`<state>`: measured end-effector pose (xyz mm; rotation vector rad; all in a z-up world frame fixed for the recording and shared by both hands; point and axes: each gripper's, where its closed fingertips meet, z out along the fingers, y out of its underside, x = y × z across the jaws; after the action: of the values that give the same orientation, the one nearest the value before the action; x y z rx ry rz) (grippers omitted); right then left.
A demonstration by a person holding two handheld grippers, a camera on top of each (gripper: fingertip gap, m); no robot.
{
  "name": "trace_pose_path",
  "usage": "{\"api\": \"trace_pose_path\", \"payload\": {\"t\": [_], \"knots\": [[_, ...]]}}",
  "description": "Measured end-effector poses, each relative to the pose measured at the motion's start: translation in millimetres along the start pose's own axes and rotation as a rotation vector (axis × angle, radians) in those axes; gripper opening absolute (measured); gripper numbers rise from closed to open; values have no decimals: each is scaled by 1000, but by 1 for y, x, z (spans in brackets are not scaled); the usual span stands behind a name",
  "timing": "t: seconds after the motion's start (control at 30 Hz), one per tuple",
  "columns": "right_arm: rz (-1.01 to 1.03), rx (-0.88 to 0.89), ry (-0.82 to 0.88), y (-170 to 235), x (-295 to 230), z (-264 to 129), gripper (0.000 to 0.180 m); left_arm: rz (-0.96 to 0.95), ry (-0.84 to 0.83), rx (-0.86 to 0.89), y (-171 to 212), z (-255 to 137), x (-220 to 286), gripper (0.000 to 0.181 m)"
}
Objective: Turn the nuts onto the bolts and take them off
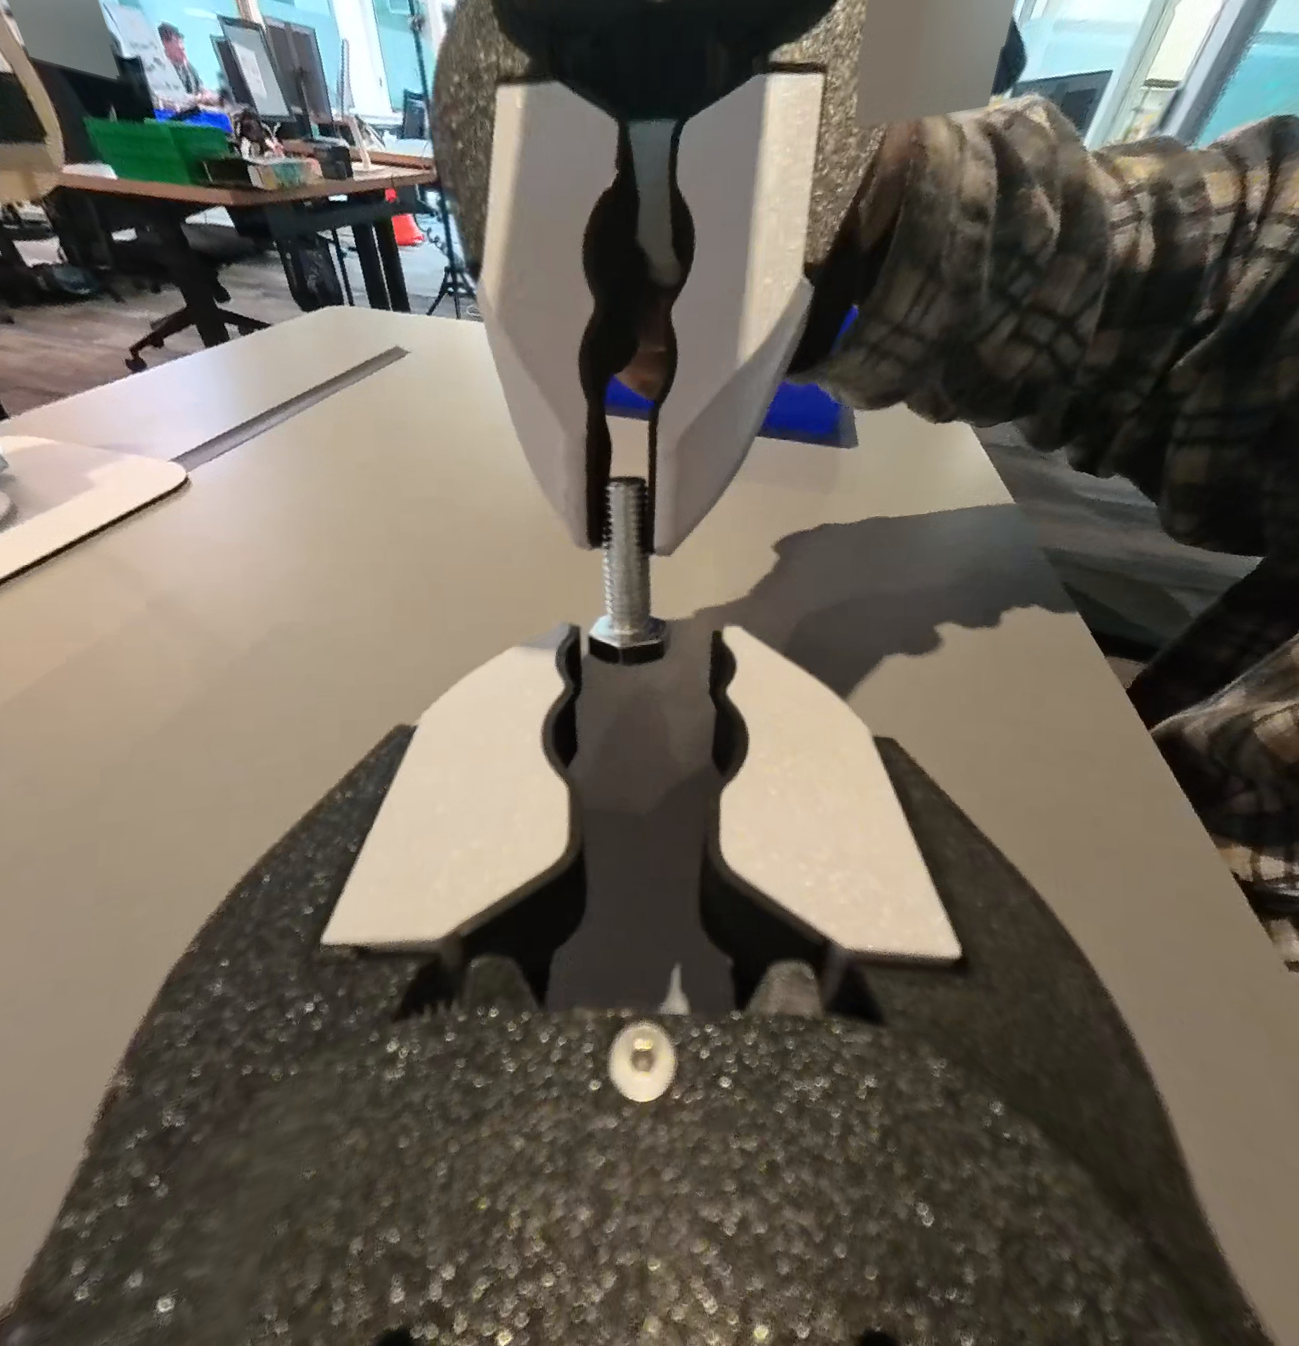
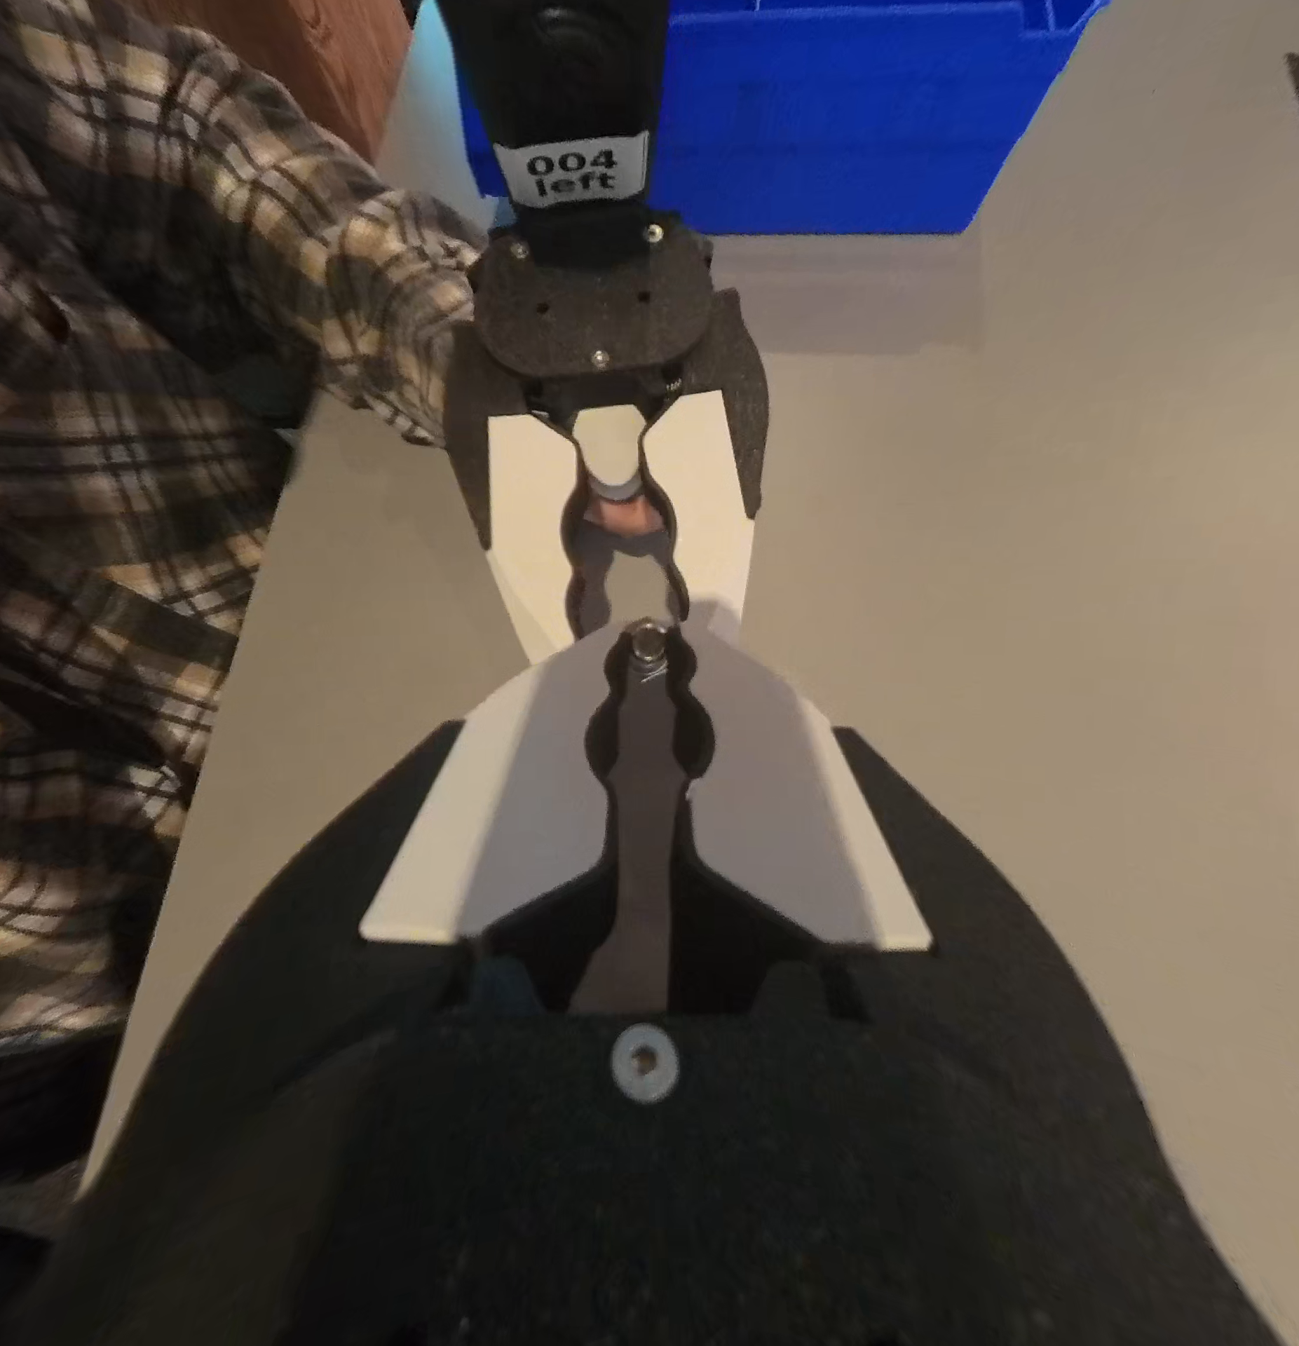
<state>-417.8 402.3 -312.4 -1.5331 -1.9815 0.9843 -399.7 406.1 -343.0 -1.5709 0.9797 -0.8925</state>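
A silver bolt [image 1: 626, 575] stands upright on the grey table [image 1: 340, 655], hex head [image 1: 626, 647] down and threaded end up. My right gripper [image 1: 626, 542] comes down from above and is shut on the bolt's threaded upper end. In the right wrist view I look down its fingers [image 2: 648, 644] at the end of the bolt [image 2: 646, 642]. My left gripper [image 1: 645, 644] lies low over the table and is open. The hex head sits between its fingertips, close to the left one with a gap on the right. It also shows in the right wrist view [image 2: 632, 623]. I see no separate nut.
A blue bin [image 2: 850, 109] stands on the table behind the grippers. A white mat [image 1: 71, 495] lies at the left and a slot [image 1: 289, 408] cuts the tabletop. Plaid sleeves [image 1: 1069, 255] reach in from the right, where the table edge [image 1: 1032, 546] runs.
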Motion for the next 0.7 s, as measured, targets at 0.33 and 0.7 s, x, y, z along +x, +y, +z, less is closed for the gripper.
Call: {"api": "trace_pose_path", "payload": {"t": [0.33, 0.7], "knots": [[7, -10, -19, -4, -3, 2, 9, -17, 2, 64, -10, -3, 1, 22], [-12, -40, -31, -2, -5, 5, 9, -9, -12, 7, -3, 0, 2, 19]]}}
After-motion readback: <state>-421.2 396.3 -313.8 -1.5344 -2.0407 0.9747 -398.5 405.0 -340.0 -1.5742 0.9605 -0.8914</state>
